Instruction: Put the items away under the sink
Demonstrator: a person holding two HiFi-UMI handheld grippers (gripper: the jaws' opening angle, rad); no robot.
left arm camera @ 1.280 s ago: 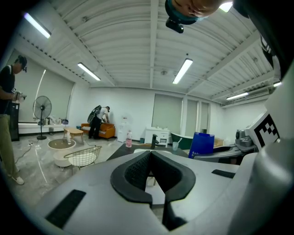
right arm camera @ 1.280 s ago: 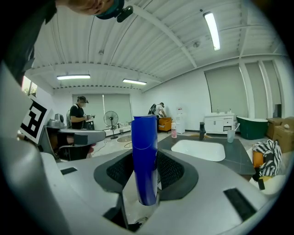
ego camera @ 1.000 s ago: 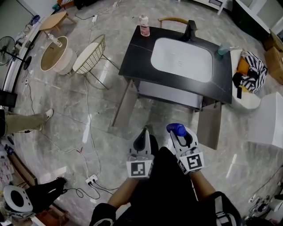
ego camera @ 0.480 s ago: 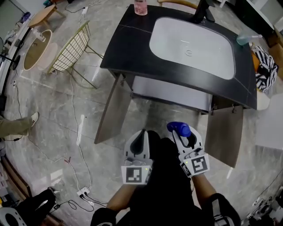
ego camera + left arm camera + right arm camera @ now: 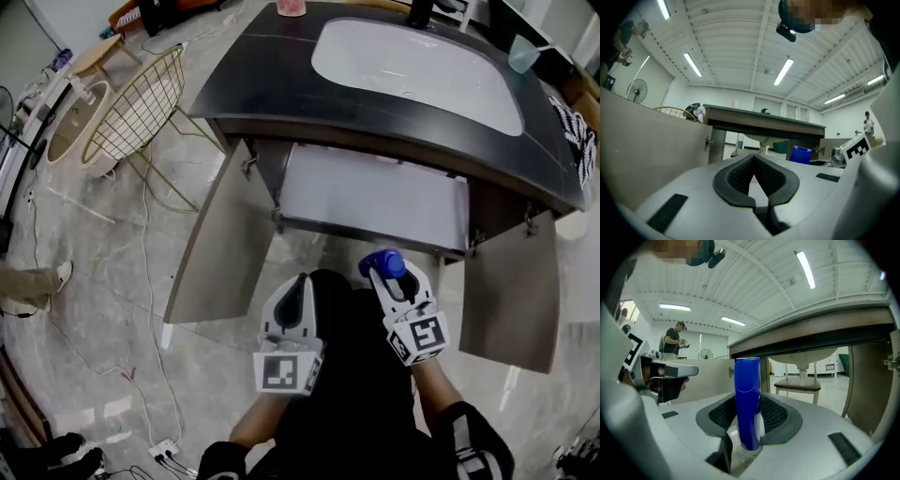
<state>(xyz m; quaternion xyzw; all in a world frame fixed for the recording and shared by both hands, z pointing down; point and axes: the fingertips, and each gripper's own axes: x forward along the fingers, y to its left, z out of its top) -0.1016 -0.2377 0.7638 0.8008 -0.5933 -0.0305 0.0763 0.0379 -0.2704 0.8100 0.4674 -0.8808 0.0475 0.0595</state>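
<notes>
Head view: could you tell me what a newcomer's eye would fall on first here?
First comes the blue bottle, clamped in the right gripper at low centre, the brightest colour in sight. Next is the black vanity with its white basin across the top, and the cabinet doors swung wide open below it. The left gripper, just left of the right one, is shut and empty.

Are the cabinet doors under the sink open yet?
Open. The left door and right door both stand swung outward, exposing the space under the sink.

Left gripper closed, empty; right gripper clamps a blue bottle.
</notes>
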